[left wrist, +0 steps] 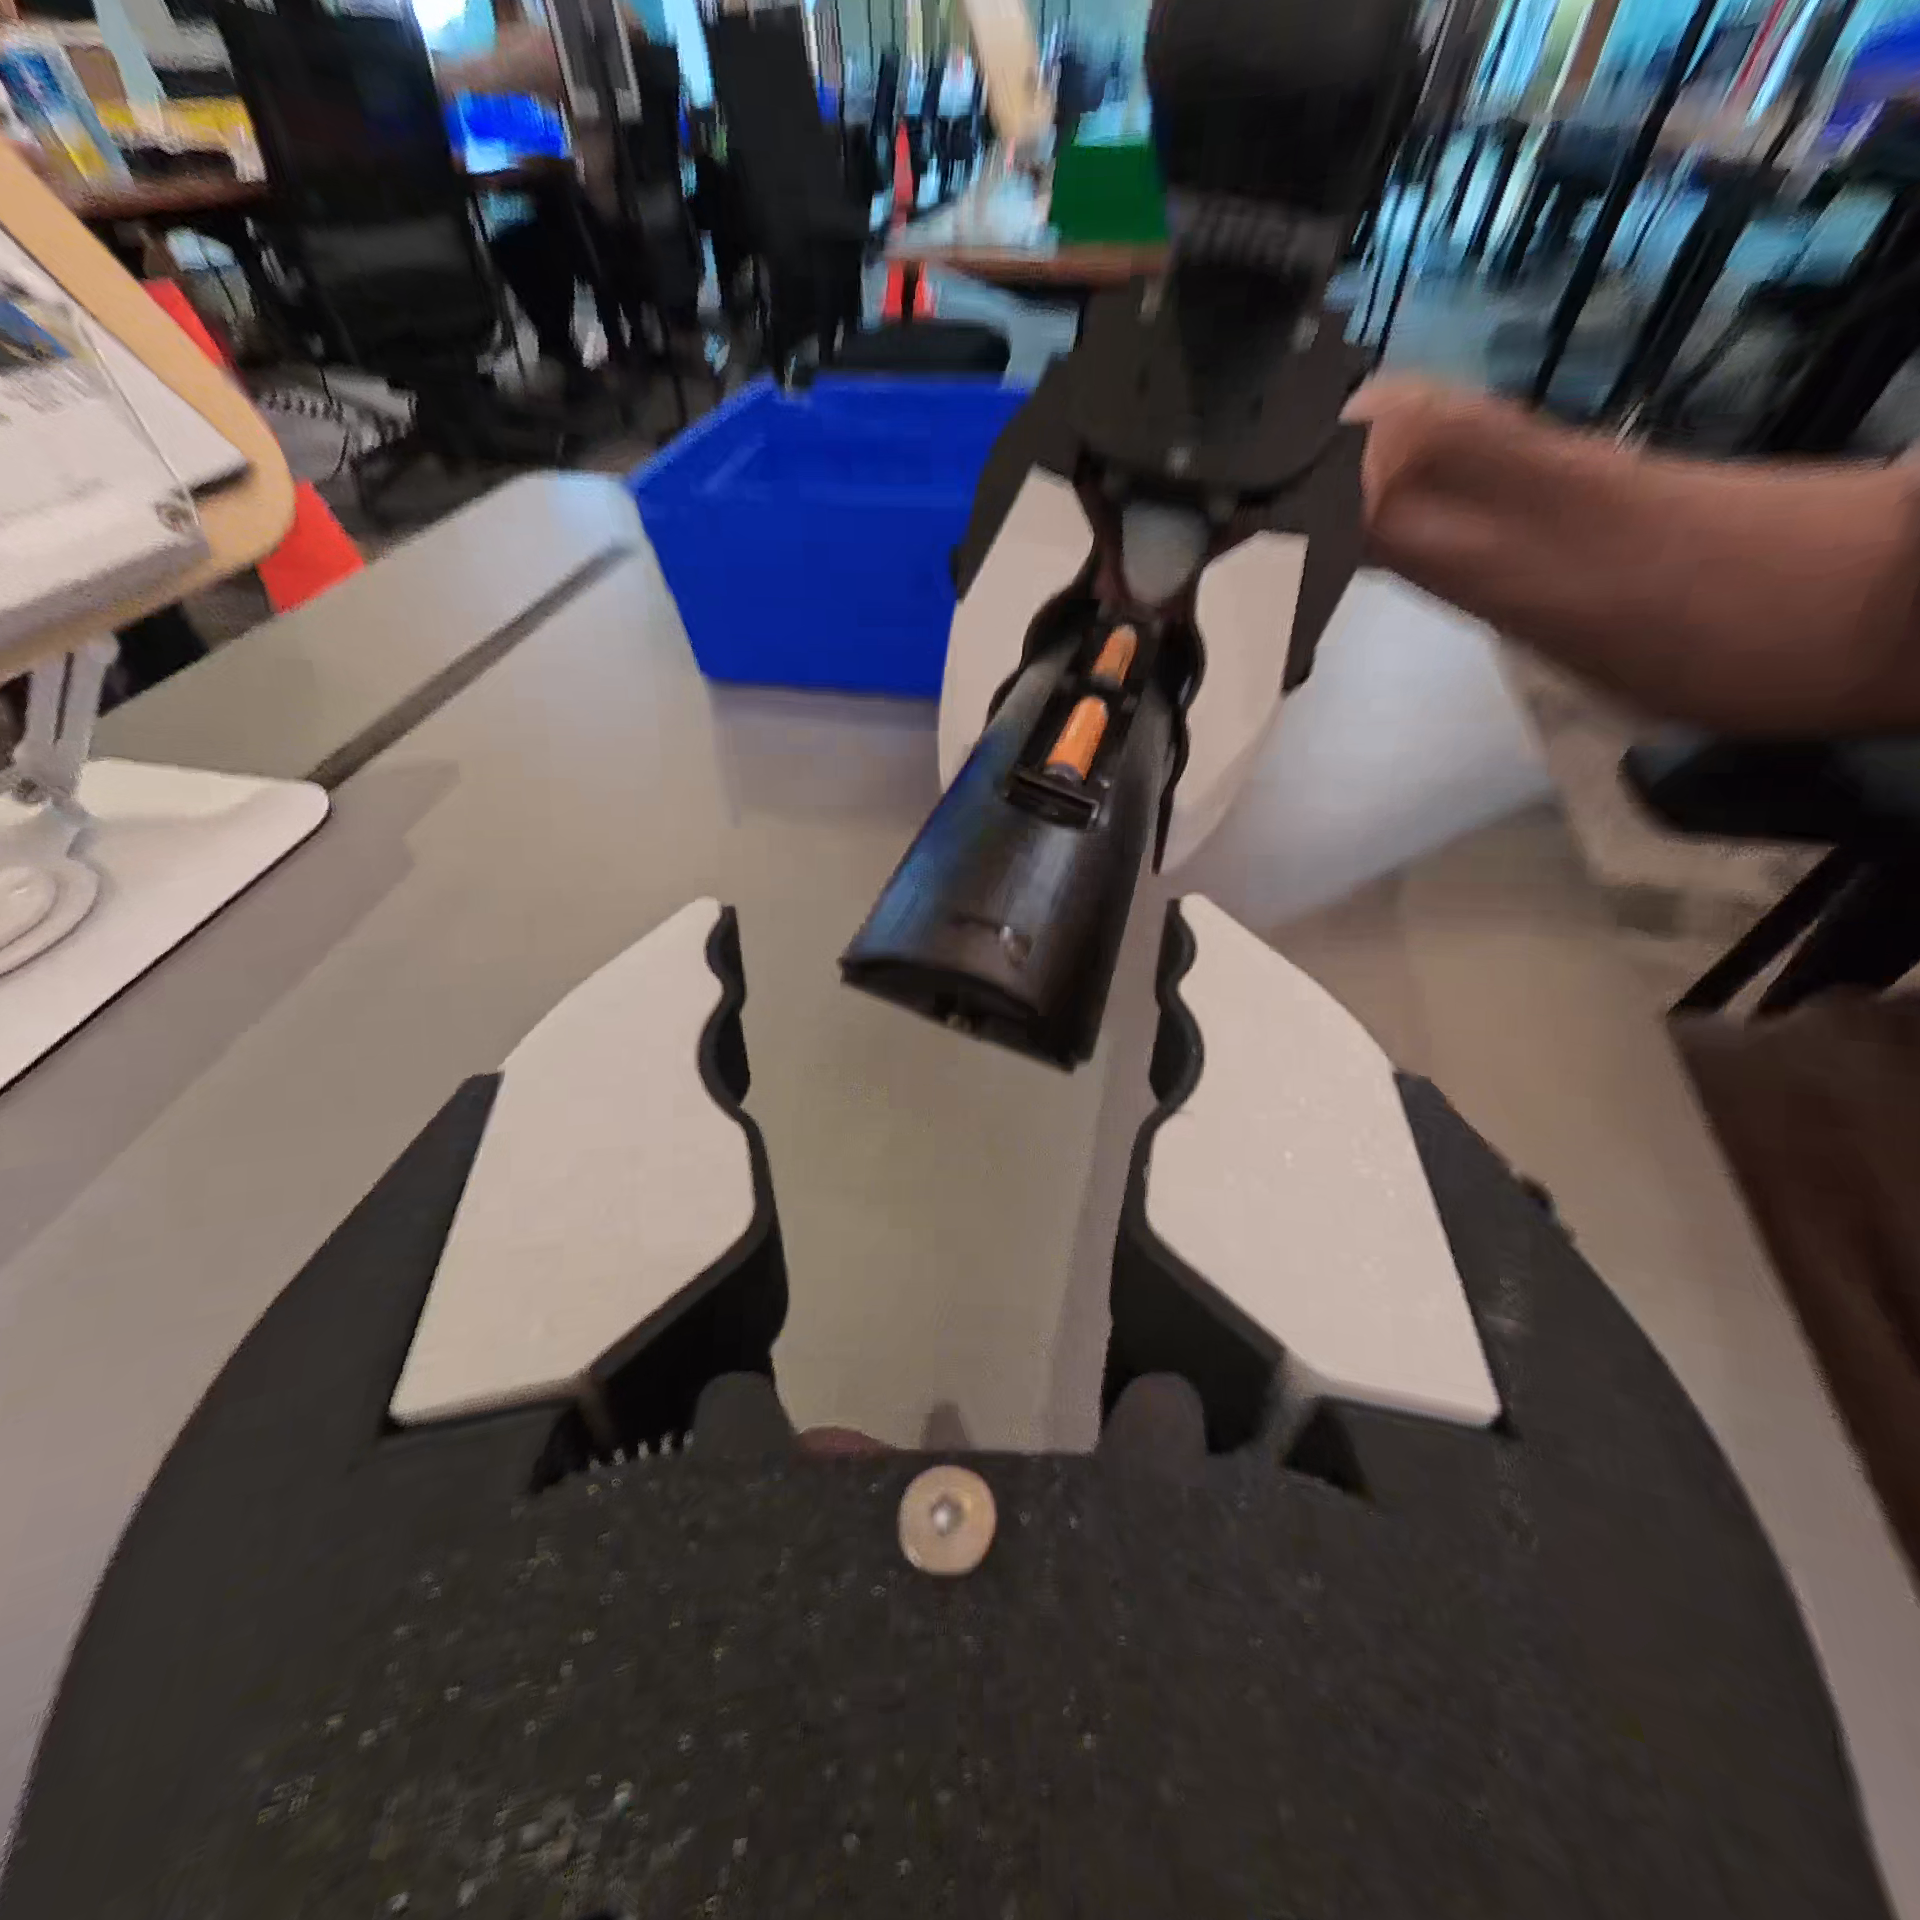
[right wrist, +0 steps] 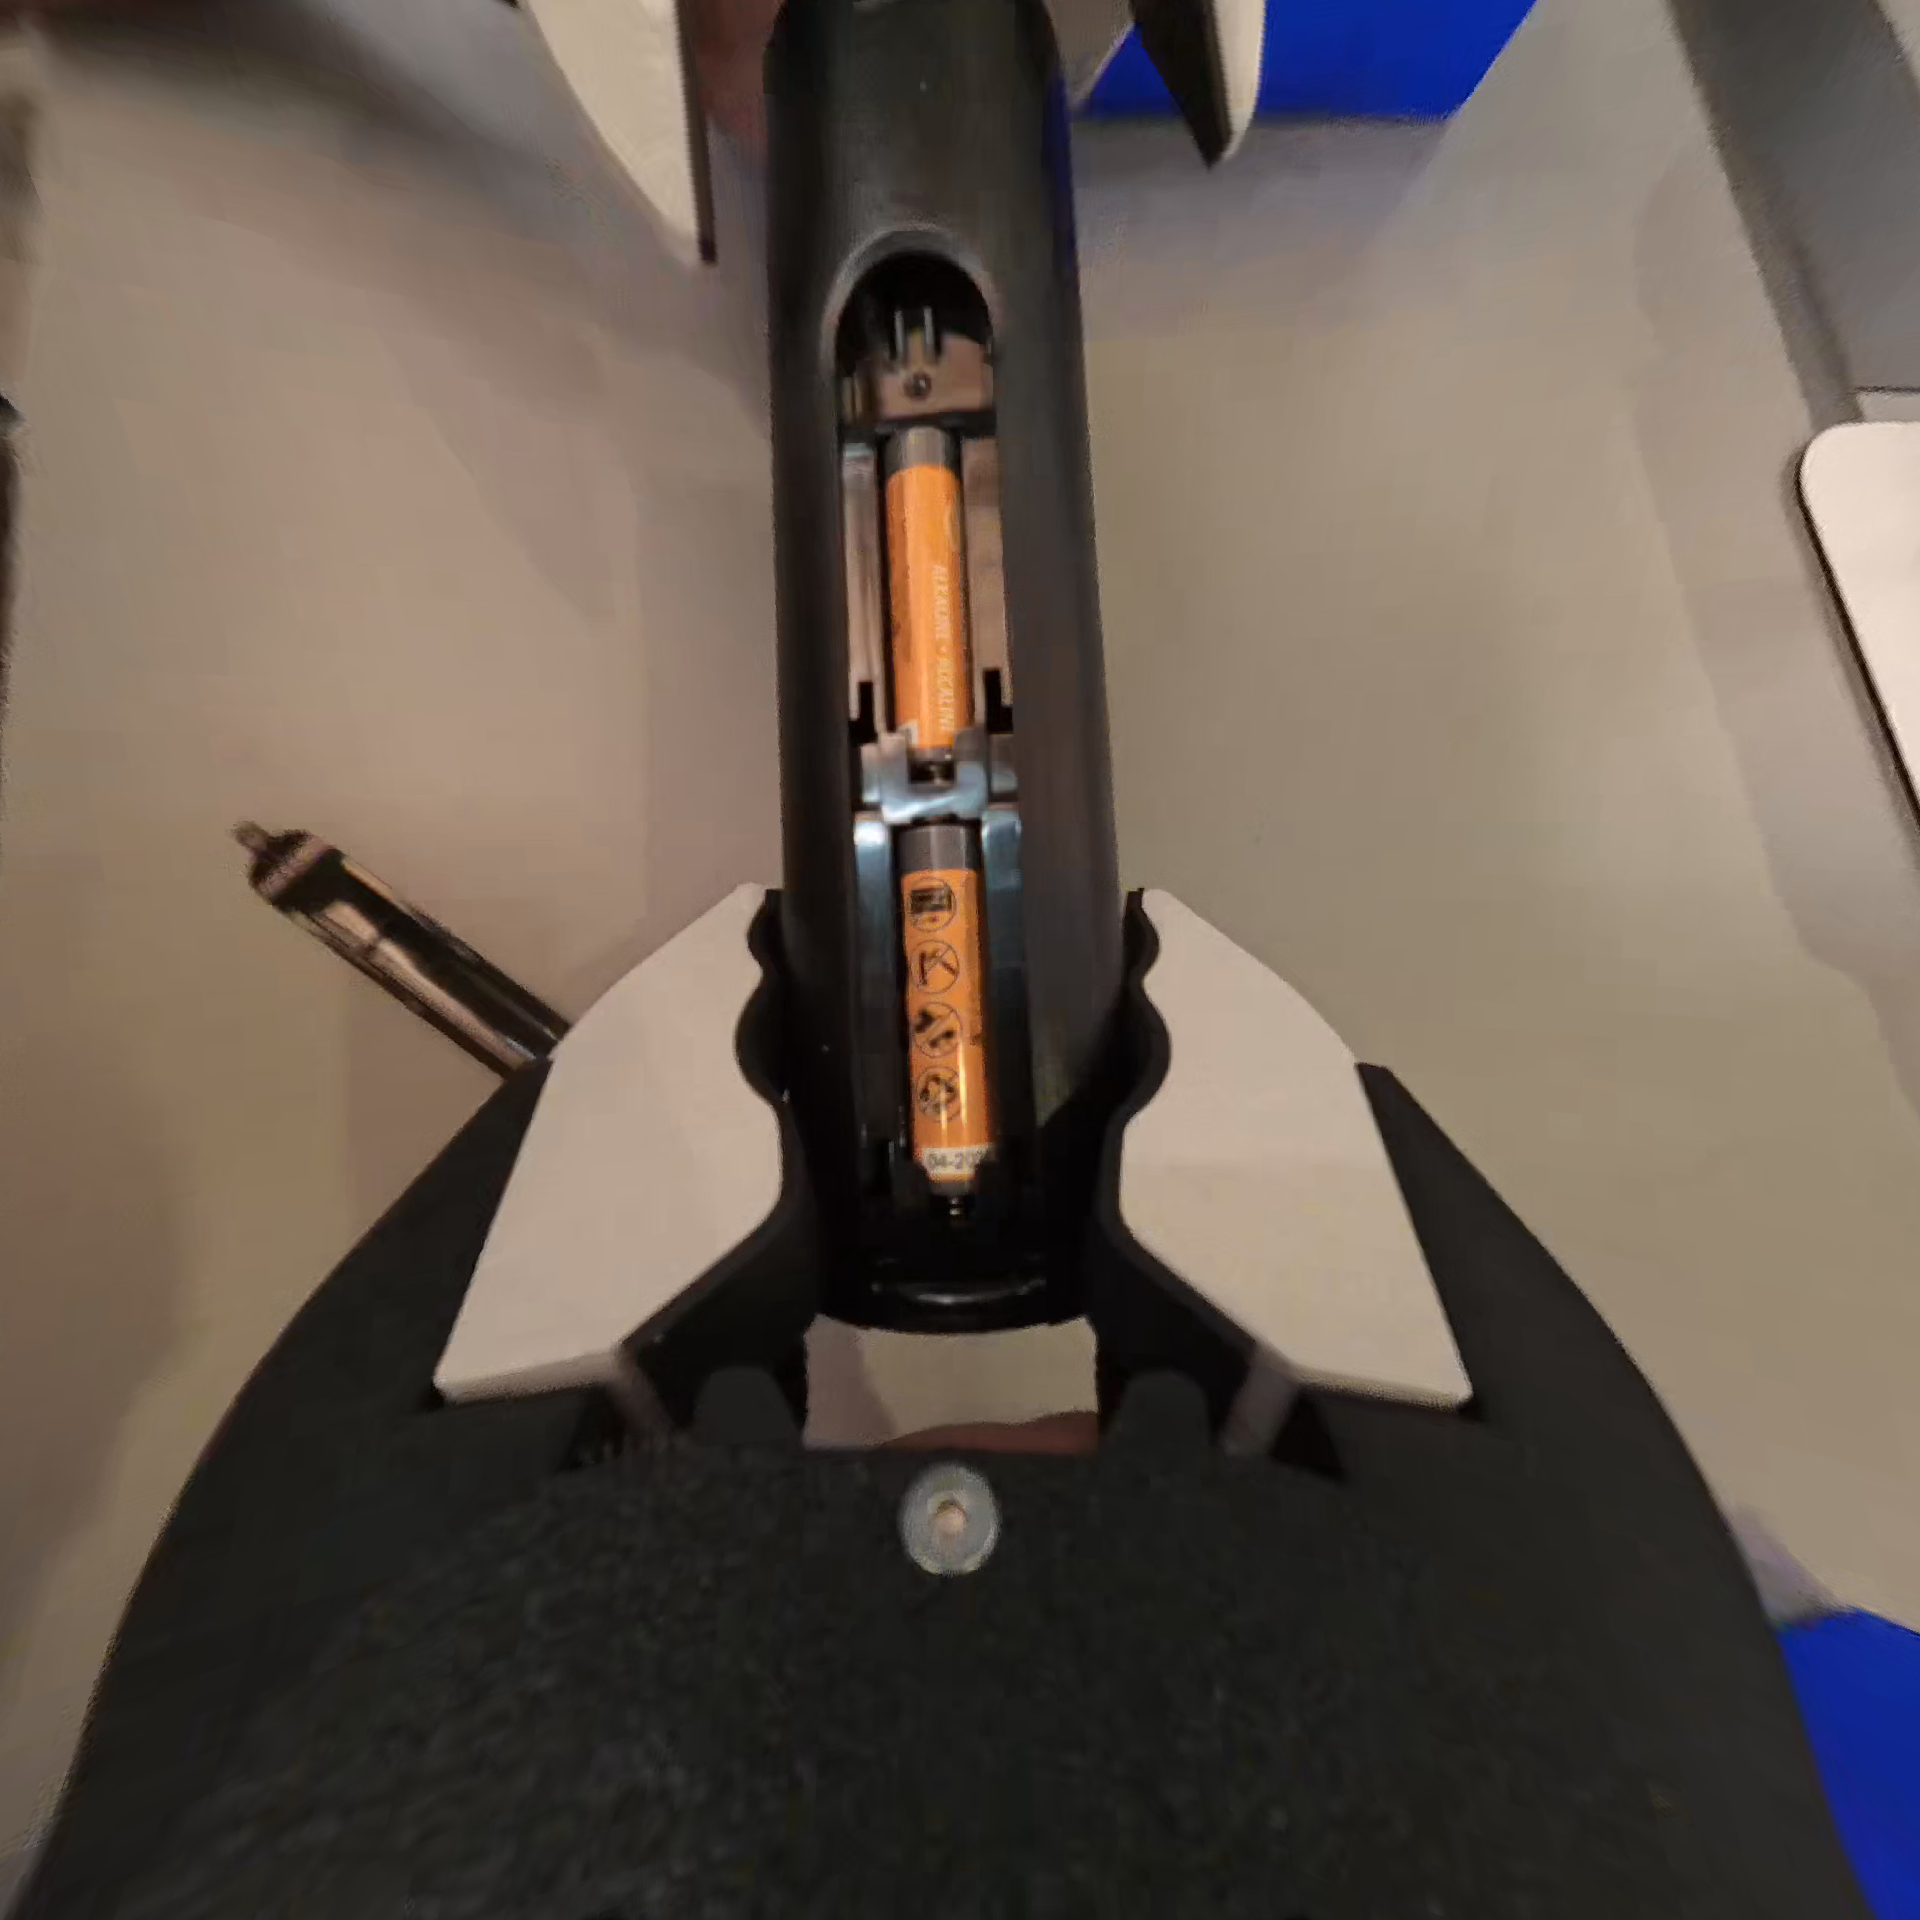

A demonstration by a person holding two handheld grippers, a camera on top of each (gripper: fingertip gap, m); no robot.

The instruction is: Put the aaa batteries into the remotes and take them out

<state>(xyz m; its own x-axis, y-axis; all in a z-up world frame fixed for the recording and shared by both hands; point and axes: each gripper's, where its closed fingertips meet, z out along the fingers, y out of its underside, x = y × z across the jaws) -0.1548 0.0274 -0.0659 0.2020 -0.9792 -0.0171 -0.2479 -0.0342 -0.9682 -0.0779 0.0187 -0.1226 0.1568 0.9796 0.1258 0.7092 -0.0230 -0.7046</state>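
My right gripper (right wrist: 951,904) is shut on the sides of a black remote (right wrist: 925,197) and holds it above the table with its battery bay open and facing up. Two orange AAA batteries sit in the bay in line, one farther out (right wrist: 925,592) and one between my fingers (right wrist: 945,1018). In the left wrist view my left gripper (left wrist: 951,914) is open and empty. The free end of the remote (left wrist: 987,904) reaches in between its fingertips. The batteries (left wrist: 1075,738) and the right gripper (left wrist: 1153,634) show there too. The left gripper's fingers (right wrist: 644,114) flank the remote's far end.
A blue bin (left wrist: 810,540) stands on the grey table (left wrist: 520,935) behind the remote, beside a white round object (left wrist: 1236,665). A white stand base (left wrist: 156,852) is at the left. A pen-like black stick (right wrist: 395,945) lies on the table. A person's arm (left wrist: 1621,561) reaches in from the right. The grippers' ends are close to 11 cm from one another.
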